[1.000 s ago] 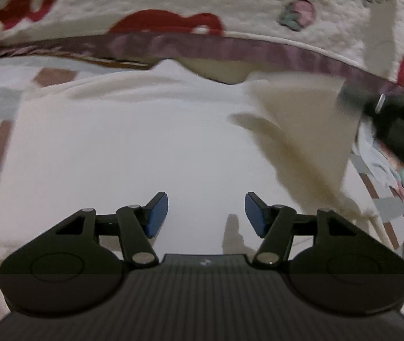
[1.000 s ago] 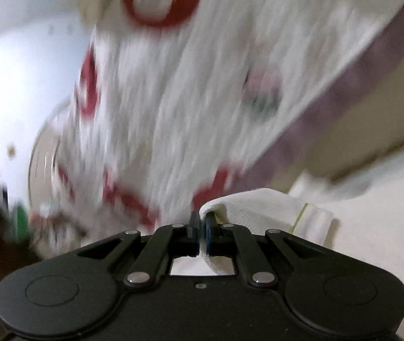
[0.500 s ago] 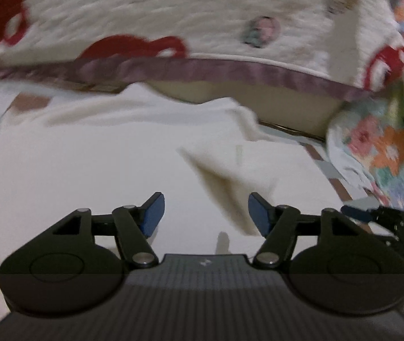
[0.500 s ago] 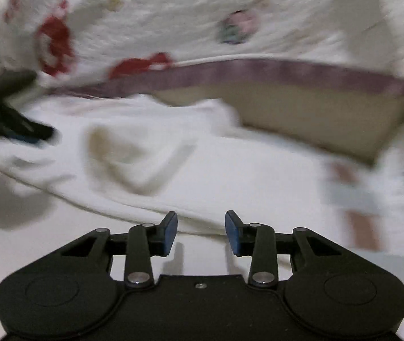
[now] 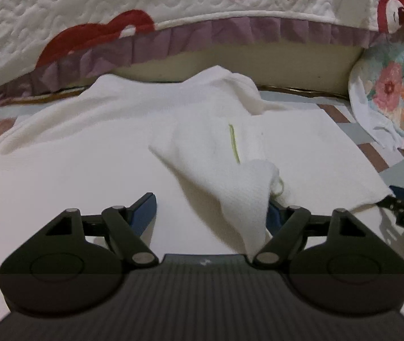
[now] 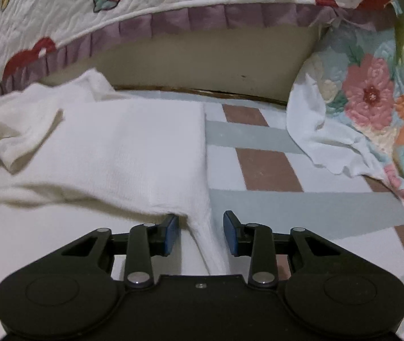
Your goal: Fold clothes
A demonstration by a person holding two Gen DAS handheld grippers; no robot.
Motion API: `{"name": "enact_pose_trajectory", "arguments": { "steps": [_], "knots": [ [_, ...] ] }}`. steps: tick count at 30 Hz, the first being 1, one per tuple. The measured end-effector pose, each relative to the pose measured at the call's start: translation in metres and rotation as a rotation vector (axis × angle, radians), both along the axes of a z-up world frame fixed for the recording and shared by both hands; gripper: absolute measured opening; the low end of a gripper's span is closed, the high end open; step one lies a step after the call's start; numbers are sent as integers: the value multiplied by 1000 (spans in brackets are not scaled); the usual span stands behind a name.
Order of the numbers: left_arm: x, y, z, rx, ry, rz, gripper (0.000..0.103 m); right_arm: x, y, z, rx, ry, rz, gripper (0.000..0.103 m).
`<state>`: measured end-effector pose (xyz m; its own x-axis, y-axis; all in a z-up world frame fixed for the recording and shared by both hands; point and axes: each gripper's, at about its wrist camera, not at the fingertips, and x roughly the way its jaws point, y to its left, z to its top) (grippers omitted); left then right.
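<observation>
My left gripper [image 5: 211,209] hangs low over the cream-white knitted garment [image 5: 94,147], which lies spread flat on a checked sheet of pale blue, grey and brown squares [image 6: 264,167]. Its jaws are opening wide; a folded-over sleeve with a thin green thread [image 5: 234,143] drapes between the 2 fingers, gripped by neither. My right gripper [image 6: 200,234] sits at the garment's right edge, jaws parted and closing slightly, a narrow strip of the hem lying between the pads without being pinched. Behind is a white quilted bedspread with purple ruffle [image 5: 173,8]; a floral quilt [image 6: 372,91] lies at right.
</observation>
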<state>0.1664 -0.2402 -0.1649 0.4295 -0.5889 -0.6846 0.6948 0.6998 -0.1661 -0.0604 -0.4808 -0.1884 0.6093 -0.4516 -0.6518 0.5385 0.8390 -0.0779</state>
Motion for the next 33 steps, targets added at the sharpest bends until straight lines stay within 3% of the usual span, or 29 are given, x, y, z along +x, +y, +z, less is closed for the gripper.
{"name": "enact_pose_trajectory", "arguments": {
  "steps": [2,3,7,8,9,12,15,18,22,24,25,27,33],
  "knots": [
    [2,-3,-1,24,-30,-22,19,6,-4,-2,13,-21,-21,38],
    [2,1,1,22,-11,-11,7,7,-7,-3,32,-37,-38,32],
    [-9,50,18,-204,56,151,8,4,-25,-7,101,-109,-137,27],
    [-15,59,22,-223,53,207,9,3,-27,-8,116,-125,-147,27],
    [-18,69,20,-228,57,271,14,2,-28,-8,122,-130,-150,26],
    [-20,95,9,-216,91,434,42,2,-30,-8,134,-135,-153,26],
    [-18,108,1,-212,125,437,46,2,-31,-7,137,-129,-146,26],
    [-24,118,0,-231,105,451,53,1,-31,-7,139,-134,-146,26],
    [-22,137,-2,-297,91,575,55,-1,-33,-8,144,-143,-144,27],
    [-14,153,-7,-370,185,626,54,-1,-35,-8,152,-140,-139,27],
    [-12,160,-9,-369,205,654,50,-1,-36,-7,158,-140,-140,27],
    [-11,170,-7,-305,152,682,50,-2,-39,-7,173,-142,-147,26],
    [7,188,-10,-247,203,519,54,-1,-40,-7,169,-137,-142,27]
  ]
}}
